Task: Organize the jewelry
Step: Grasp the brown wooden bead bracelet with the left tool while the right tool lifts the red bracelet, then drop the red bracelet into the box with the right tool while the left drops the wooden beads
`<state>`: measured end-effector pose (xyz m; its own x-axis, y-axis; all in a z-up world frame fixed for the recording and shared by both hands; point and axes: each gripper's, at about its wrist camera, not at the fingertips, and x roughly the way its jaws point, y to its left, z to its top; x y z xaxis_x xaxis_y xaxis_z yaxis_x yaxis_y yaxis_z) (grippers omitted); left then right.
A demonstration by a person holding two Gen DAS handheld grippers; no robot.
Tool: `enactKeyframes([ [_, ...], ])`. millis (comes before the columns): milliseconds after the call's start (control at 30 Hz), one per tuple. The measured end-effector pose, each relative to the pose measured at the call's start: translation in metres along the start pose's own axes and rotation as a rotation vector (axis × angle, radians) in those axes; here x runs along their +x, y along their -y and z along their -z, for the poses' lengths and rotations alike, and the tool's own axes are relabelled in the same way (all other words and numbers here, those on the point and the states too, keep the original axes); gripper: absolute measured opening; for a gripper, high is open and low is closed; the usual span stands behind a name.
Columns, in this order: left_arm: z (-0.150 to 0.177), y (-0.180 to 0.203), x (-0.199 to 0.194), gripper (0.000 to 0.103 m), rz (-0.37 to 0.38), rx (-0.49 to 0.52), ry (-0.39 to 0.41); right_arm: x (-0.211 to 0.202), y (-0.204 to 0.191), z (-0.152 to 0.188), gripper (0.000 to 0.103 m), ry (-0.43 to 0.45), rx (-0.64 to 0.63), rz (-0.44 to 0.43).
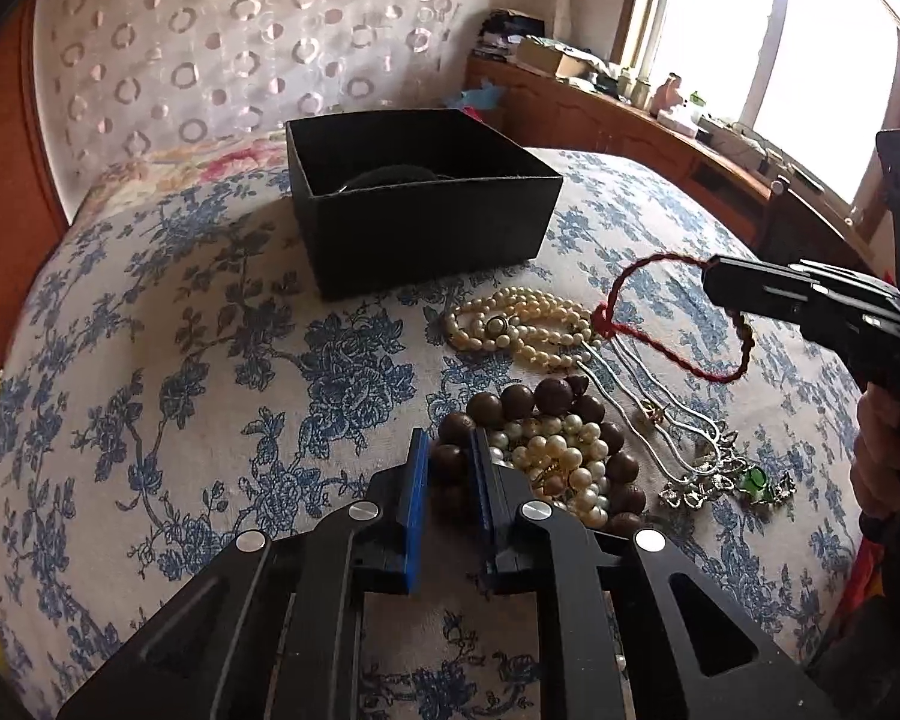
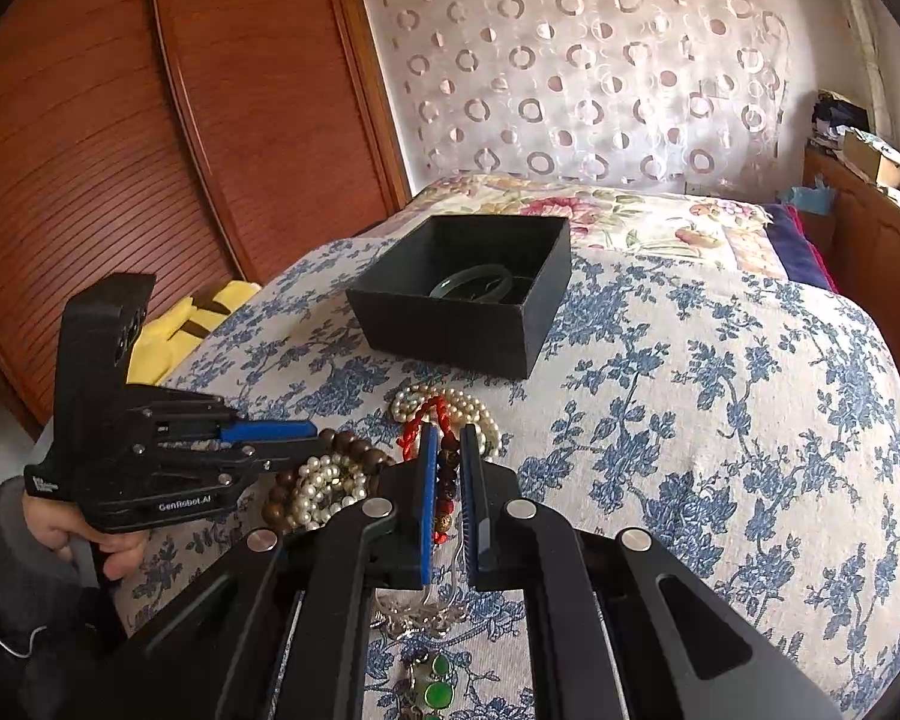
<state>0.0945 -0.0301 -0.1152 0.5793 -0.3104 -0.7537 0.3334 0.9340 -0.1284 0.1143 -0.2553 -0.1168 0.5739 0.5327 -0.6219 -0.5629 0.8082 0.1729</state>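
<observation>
Fingers of the left gripper point(image 1: 450, 468) pinch a wooden bead bracelet point(image 1: 546, 420) in the pile on the bed point(image 1: 150, 330); the right gripper point(image 2: 448, 480) clamps a red cord bracelet point(image 1: 678, 324). Pickup step; next, lift each clear into the black box point(image 1: 426, 222).

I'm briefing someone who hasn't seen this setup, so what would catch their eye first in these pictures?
First, the heap of jewelry on the blue floral bedspread: cream pearl necklaces, a brown wooden bead bracelet and a silver necklace with a green pendant. Behind it sits an open black box with a dark bangle inside. The left gripper is closed on a wooden bead, and the right gripper lifts a red cord bracelet.
</observation>
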Motion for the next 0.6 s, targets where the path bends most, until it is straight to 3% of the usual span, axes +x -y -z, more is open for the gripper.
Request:
enactKeyframes([
  [233,-0.006,0.001,0.004,0.012,-0.003,0.010,0.001,0.002,-0.001,0.002,0.008,-0.011,-0.005,0.000],
  [600,-0.033,0.012,-0.048,0.012,0.033,0.023,0.171,-0.003,-0.005,-0.007,0.008,0.008,-0.023,0.004],
])
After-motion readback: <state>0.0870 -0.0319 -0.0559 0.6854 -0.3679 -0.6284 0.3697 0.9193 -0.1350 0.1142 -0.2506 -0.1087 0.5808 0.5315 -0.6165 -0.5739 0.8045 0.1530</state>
